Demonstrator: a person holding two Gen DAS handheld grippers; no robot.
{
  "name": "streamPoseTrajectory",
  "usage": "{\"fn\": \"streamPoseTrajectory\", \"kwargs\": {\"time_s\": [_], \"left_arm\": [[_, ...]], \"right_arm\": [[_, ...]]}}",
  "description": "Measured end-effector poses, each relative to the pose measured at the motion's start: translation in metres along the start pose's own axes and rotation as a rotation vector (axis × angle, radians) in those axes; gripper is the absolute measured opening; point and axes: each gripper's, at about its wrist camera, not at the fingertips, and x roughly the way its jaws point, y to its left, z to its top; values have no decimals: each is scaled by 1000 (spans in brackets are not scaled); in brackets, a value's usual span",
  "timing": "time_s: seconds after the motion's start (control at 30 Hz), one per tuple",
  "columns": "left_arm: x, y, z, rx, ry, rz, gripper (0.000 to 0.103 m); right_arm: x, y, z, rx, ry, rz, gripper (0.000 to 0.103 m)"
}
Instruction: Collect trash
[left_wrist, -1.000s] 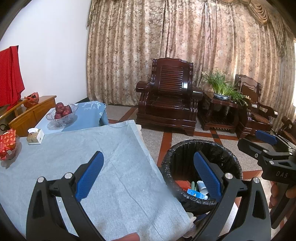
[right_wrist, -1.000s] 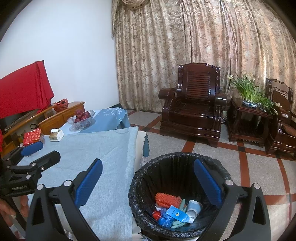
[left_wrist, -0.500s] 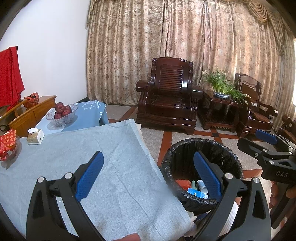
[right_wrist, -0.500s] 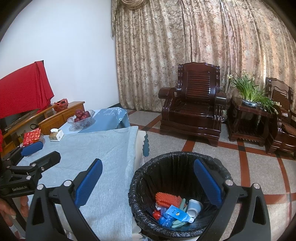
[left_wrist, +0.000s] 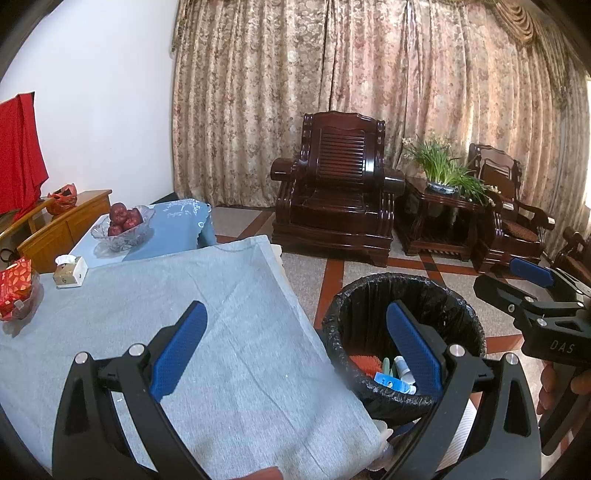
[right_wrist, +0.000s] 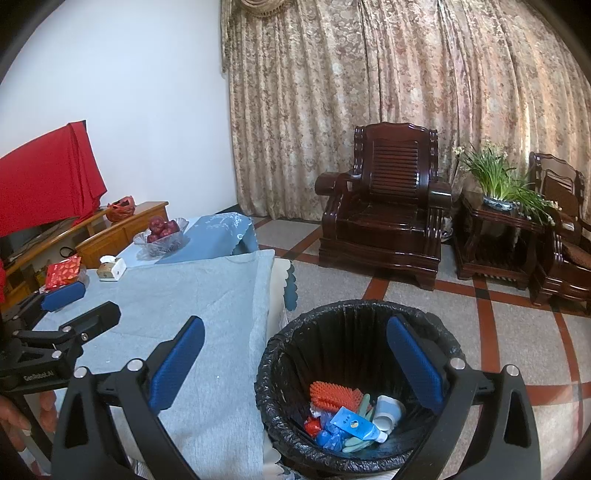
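Trash: a heap at the bottom of the round bin lined with a black plastic bag (right_wrist: 354, 373); orange bristly brush (right_wrist: 334, 396), blue-and-white tube (right_wrist: 356, 424), pale blue cup (right_wrist: 388, 410), crumpled blue wrapper (right_wrist: 330, 437), small red scrap (right_wrist: 314, 425). All lie loose, none upright, which fits things dropped in rather than set down.
Bin position: on the tiled floor, just beside the table's near corner, at 5 o'clock in the right wrist view. Judged: stood close to the edge so items go straight off the table and in.
Right tongs (right_wrist: 295, 363): blue pads spread wide, nothing between them, hovering above the bin mouth. Judged: the drop is done.
Left tongs (left_wrist: 297, 354): equally spread and empty, straddling the table corner and the bin rim; right tongs also visible at 3 o'clock in this view.
Table (left_wrist: 155, 306): covered by a grey-blue cloth; the near stretch carries no loose litter that I can make out.
Far end of table, 10 o'clock: small tissue box (left_wrist: 70, 271), red patterned packet (left_wrist: 16, 282), glass bowl of red apples (left_wrist: 123, 227). Judged household goods, not trash, hence left there.
Progress, judged: collection complete or nearly so.
Surroundings: dark wooden armchair (right_wrist: 388, 206) at 1 o'clock, potted green plant (right_wrist: 498, 177) on a side stand, patterned curtains behind.
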Motion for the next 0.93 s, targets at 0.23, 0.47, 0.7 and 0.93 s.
{"fn": "streamPoseTrajectory", "kwargs": {"time_s": [0.23, 0.47, 0.7, 0.93], "left_arm": [[0, -1, 1, 0, 0, 0, 95], [0, 3, 1, -5, 4, -4, 95], [-5, 6, -2, -2, 8, -2, 95], [-4, 5, 0, -1, 9, -2, 95]], "right_arm": [[0, -2, -1, 2, 4, 0, 97], [1, -5, -4, 2, 7, -1, 97], [3, -11, -11, 6, 12, -5, 97], [3, -12, -10, 5, 13, -3, 97]]}}
